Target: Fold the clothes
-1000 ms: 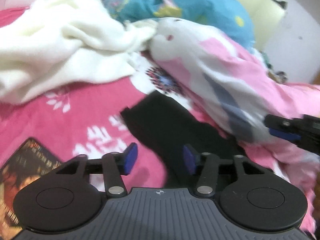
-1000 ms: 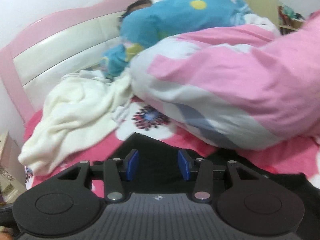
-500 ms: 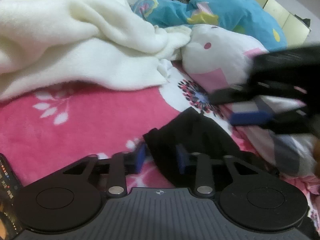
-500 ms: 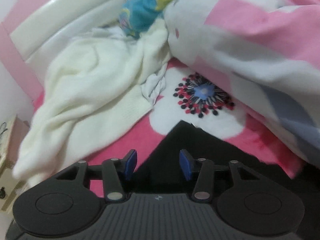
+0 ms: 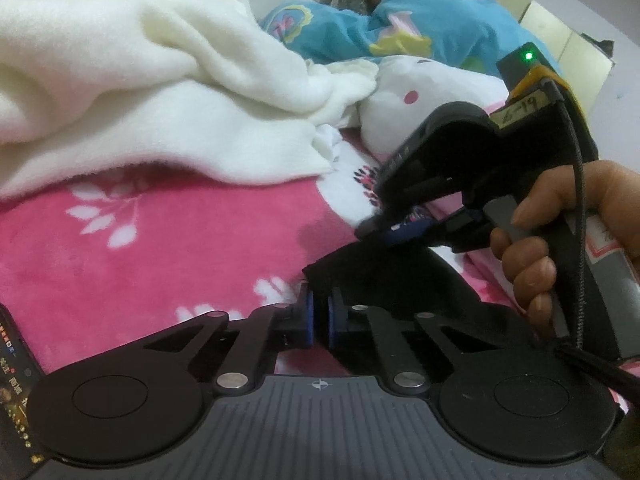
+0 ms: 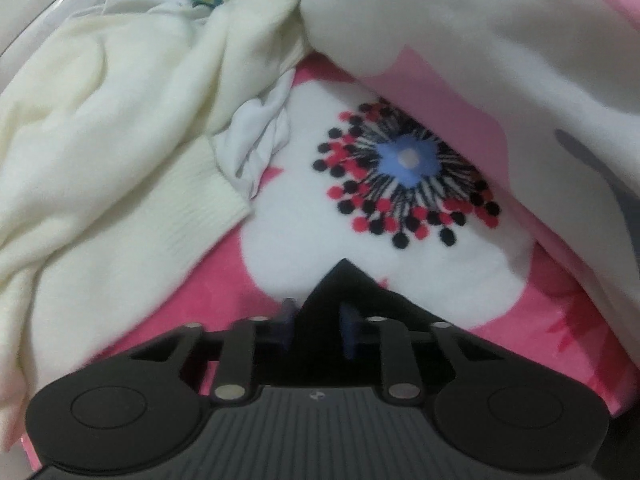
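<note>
A black garment [image 5: 384, 276] lies on the pink floral bedsheet [image 5: 140, 240]. My left gripper [image 5: 320, 320] is at its near left edge, jaws closing tight with the blue pads pinching the cloth. In the left wrist view, my right gripper [image 5: 404, 234], held by a hand [image 5: 532, 272], pinches the garment's far corner. In the right wrist view that pointed black corner [image 6: 344, 292] rises between the pads of my right gripper [image 6: 318, 322], whose jaws are closing on it. Both gripper bodies hide the rest of the garment.
A cream knit sweater [image 5: 160, 100] is heaped at the left, with a small white cloth [image 6: 260, 144] by its hem. A pink-and-white duvet [image 6: 480, 40] bulges on the right. A person lies under a blue blanket [image 5: 420, 32] at the back. A printed box [image 5: 12, 380] sits lower left.
The left gripper dropped to the garment's edge and closed on it. The right gripper swung down and in over the flower print to the black corner and closed on it.
</note>
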`<state>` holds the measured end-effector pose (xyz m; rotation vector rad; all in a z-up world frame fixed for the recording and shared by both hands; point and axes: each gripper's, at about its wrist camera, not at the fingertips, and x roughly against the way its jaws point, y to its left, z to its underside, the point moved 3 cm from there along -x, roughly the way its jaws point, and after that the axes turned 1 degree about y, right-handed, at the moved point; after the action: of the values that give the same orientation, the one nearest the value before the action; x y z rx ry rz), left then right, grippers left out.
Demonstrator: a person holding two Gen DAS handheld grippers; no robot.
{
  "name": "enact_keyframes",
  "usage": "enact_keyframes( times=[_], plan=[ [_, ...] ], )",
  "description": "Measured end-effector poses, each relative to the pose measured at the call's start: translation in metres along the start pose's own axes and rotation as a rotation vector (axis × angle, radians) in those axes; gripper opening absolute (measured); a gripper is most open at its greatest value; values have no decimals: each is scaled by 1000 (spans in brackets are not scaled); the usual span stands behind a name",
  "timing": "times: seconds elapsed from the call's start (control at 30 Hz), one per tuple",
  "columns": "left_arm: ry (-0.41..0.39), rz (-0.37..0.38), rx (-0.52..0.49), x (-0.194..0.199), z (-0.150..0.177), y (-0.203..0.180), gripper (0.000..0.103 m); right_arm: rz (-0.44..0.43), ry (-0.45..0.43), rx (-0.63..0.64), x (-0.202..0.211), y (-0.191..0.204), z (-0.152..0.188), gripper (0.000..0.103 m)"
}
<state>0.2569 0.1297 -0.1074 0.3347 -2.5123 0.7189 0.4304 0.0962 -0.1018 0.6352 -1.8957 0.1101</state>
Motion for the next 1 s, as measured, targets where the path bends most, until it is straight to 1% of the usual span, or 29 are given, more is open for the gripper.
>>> enact_keyframes(
  times=[0.03, 0.1, 0.33, 0.4, 0.47, 0.57, 0.67, 0.77, 0.9, 1.0],
  plan=[
    [-10, 9, -8, 2, 0, -1, 2, -10, -13, -13, 3, -3, -1, 4],
    [-39, 26, -35, 7, 1, -6, 2, -42, -50, -35, 13, -9, 1, 3],
    [-168, 101, -213, 34, 4, -38, 1, -132, -199, -85, 70, -31, 9, 3],
    [-199, 137, -267, 44, 5, -47, 1, -150, -246, -96, 91, -36, 11, 2],
    [-221, 190, -328, 54, 8, -55, 1, -165, -291, -106, 113, -45, 18, 2],
    [-247, 276, -422, 69, 14, -66, 1, -151, -347, -115, 146, -60, 34, 3],
    [-247, 358, -494, 79, 23, -77, 1, -126, -397, -121, 176, -76, 51, 2],
    [-238, 413, -553, 83, 32, -86, 1, -79, -431, -123, 198, -94, 73, 2],
    [-208, 471, -642, 83, 47, -98, 1, -15, -448, -124, 210, -119, 106, 2],
    [-162, 493, -704, 81, 61, -104, 2, 21, -439, -135, 204, -136, 128, 2]
  ],
)
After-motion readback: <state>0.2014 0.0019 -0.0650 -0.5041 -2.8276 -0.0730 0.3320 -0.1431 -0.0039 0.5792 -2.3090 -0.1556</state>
